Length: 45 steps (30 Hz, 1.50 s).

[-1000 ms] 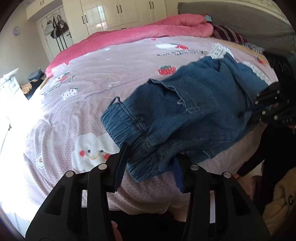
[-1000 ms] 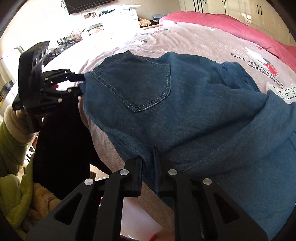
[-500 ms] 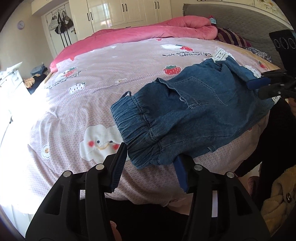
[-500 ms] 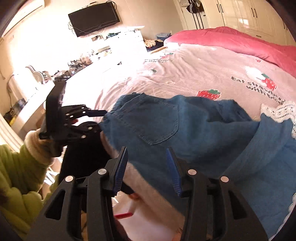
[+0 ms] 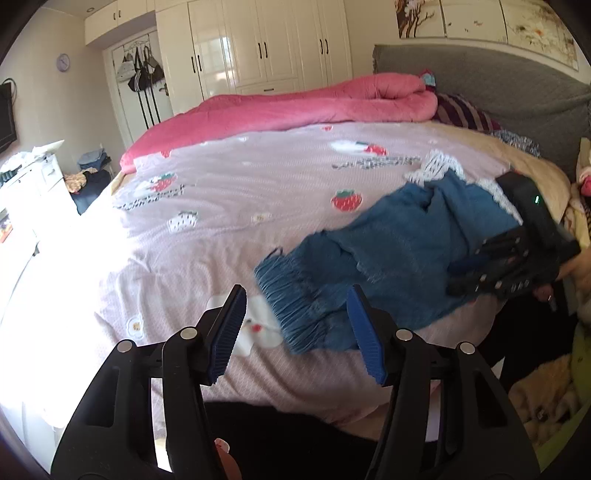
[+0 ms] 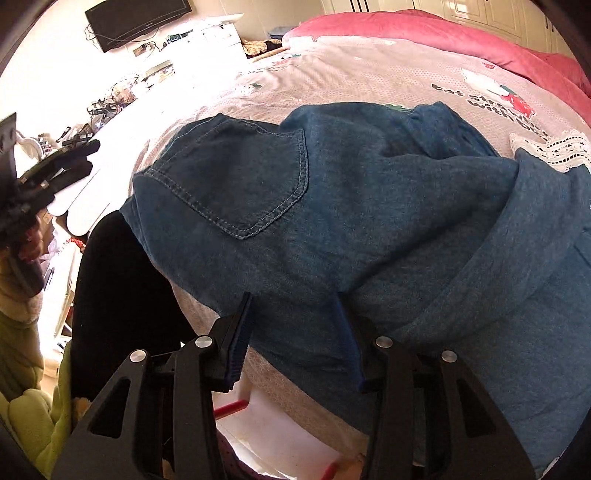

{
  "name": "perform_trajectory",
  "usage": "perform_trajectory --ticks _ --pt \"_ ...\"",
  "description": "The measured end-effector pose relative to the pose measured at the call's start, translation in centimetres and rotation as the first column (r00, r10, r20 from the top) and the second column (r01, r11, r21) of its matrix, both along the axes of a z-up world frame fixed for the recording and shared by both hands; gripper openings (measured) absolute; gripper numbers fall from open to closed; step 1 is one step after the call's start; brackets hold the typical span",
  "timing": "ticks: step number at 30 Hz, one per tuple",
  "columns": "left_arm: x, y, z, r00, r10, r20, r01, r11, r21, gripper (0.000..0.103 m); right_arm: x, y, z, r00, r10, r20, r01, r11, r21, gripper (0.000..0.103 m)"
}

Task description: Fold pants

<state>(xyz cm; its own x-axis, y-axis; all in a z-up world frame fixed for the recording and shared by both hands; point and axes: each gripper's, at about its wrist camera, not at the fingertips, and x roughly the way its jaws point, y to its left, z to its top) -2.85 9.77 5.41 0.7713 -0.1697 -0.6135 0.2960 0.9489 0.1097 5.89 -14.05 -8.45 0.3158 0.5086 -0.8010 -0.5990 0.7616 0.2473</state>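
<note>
Blue denim pants (image 5: 388,258) lie folded on the pink patterned bedspread (image 5: 229,221) near the bed's front edge, elastic waistband (image 5: 295,310) towards me. My left gripper (image 5: 295,325) is open, pulled back a little from the waistband, holding nothing. My right gripper (image 6: 295,328) is open, its fingers straddling the pants' lower edge (image 6: 303,288) below the back pocket (image 6: 240,181). It shows at the right of the left wrist view (image 5: 491,269). The left gripper shows at the left of the right wrist view (image 6: 55,166).
A pink quilt (image 5: 295,107) lies along the bed's far side below white wardrobes (image 5: 258,40). A grey headboard (image 5: 480,85) stands at the right. A cluttered white desk (image 6: 147,74) and a TV (image 6: 136,18) are beyond the bed.
Both grippers have opened and let go of the pants. The left gripper has drawn back from the waistband; the right one has come close over the pants' edge again.
</note>
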Motion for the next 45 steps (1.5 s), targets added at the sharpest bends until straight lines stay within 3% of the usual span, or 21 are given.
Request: perform_trajectory --ticks 4,7,9,13,15,20,24,26,29,34,41,45 --pt "1.8 -2.8 -0.2 0.998 -0.049 -0.042 0.047 0.997 -0.066 0.047 -0.3 0.1 0.2 1.0 0.007 0.011 -0.007 1.0 -0.007 0.047" --pt "3.3 -5.2 -1.5 0.99 -0.106 -0.093 0.097 0.991 -0.091 0.029 -0.5 -0.6 0.5 1.0 -0.004 -0.011 0.004 1.0 0.013 0.046" --pt "4.1 -6.2 -3.0 0.984 -0.125 -0.128 0.118 0.991 -0.063 0.027 -0.4 -1.2 0.6 1.0 -0.012 -0.014 0.012 1.0 0.016 0.046" --pt "5.7 -6.2 -7.1 0.968 -0.06 -0.244 0.057 0.998 -0.018 0.023 -0.6 -1.6 0.2 1.0 -0.015 -0.012 0.015 1.0 0.019 0.047" --pt "6.3 -5.7 -9.3 0.951 -0.034 -0.307 0.025 0.999 -0.033 0.023 -0.4 -1.4 0.1 1.0 -0.017 -0.012 0.017 1.0 0.018 0.047" --pt "6.2 -5.8 -9.9 0.96 -0.033 -0.279 0.019 0.998 -0.053 0.023 -0.5 -1.4 0.1 1.0 0.001 -0.011 0.0 0.999 0.034 0.053" --pt "5.5 -5.5 -7.9 0.969 -0.041 -0.243 0.017 0.995 -0.099 0.023 -0.8 -2.4 1.9 1.0 -0.004 0.005 0.004 0.996 0.087 0.055" --pt "5.1 -5.2 -6.3 0.979 -0.038 -0.202 0.014 0.993 -0.119 0.032 -1.2 -3.8 3.5 0.999 -0.035 0.039 0.03 0.992 0.12 0.061" --pt "4.6 -5.5 -4.1 0.988 -0.046 -0.149 0.025 0.99 -0.142 0.047 -1.1 -6.3 5.4 0.991 -0.11 0.074 0.098 0.985 0.142 0.063" --pt "5.1 -7.9 -2.3 0.987 -0.111 -0.119 0.085 0.975 -0.204 0.06 -0.2 -10.0 6.9 0.966 -0.234 0.106 0.222 0.968 0.119 0.071" --pt "7.9 -13.9 -3.7 0.95 -0.256 -0.179 0.202 0.94 -0.275 0.062 2.5 -14.2 8.7 0.923 -0.346 0.168 0.341 0.938 0.058 0.08" --pt "9.2 -17.4 -5.5 0.919 -0.326 -0.224 0.25 0.917 -0.31 0.062 5.4 -14.4 9.4 0.92 -0.341 0.19 0.345 0.938 0.014 0.081"
